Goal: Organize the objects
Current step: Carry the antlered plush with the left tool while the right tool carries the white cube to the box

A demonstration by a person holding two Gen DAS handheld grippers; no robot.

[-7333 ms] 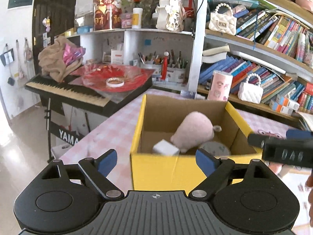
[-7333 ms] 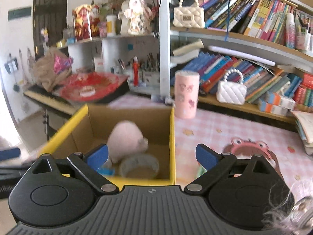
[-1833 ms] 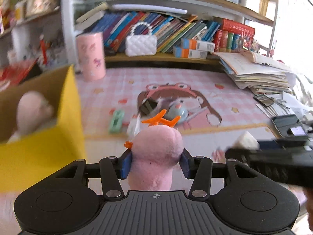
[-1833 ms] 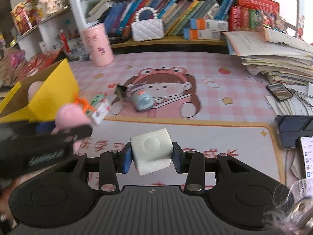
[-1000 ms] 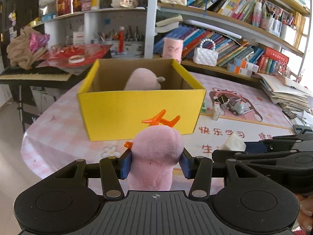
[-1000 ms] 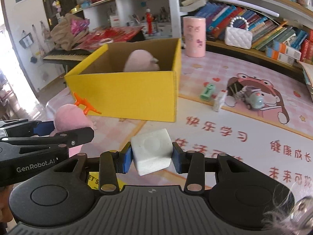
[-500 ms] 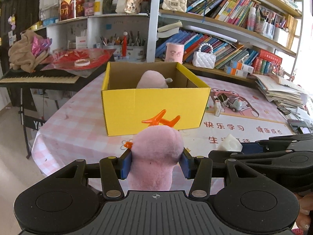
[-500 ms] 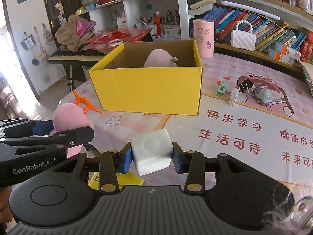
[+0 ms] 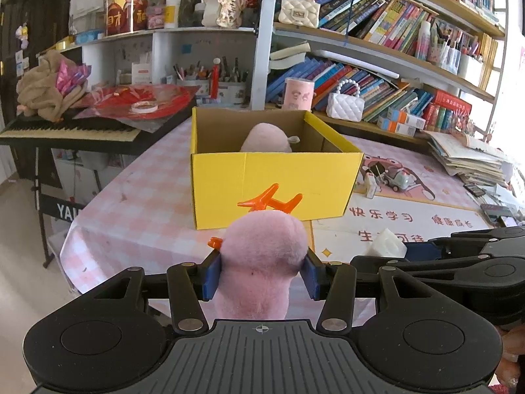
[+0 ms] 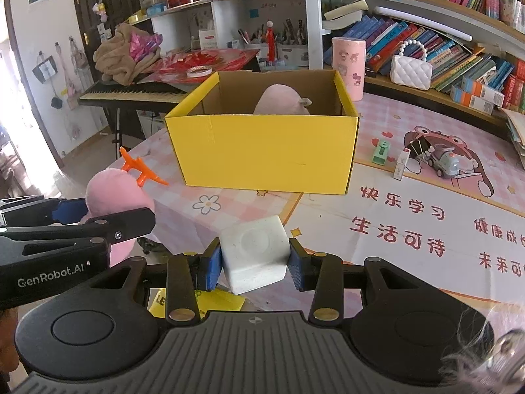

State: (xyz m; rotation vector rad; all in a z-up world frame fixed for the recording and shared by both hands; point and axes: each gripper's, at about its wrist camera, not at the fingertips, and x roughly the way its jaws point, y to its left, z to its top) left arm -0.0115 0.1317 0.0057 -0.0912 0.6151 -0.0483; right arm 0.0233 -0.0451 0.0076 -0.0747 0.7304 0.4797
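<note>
My left gripper (image 9: 261,274) is shut on a pink plush toy (image 9: 261,256) with orange feet (image 9: 269,202) sticking up. My right gripper (image 10: 255,264) is shut on a white cube (image 10: 254,252) with a round dent in its top. Both are held in the air in front of a yellow cardboard box (image 9: 272,180), which stands open on the pink checked tablecloth (image 9: 147,203). Inside the box lies another pink plush (image 9: 267,138). In the right wrist view the left gripper (image 10: 70,213) and its pink plush toy (image 10: 113,197) show at the left, beside the yellow box (image 10: 262,151).
Right of the box lie a green sharpener (image 10: 380,152), a small white tube (image 10: 401,162), a toy train (image 10: 444,161) and a black clip. A keyboard (image 9: 65,129) with red plastic stands left. Bookshelves (image 9: 377,65), a pink canister (image 9: 298,93) and a paper stack (image 9: 466,157) line the back.
Both grippers have drawn back from the yellow box with their loads, so the box looks smaller and farther. The grips on the plush and the cube are unchanged.
</note>
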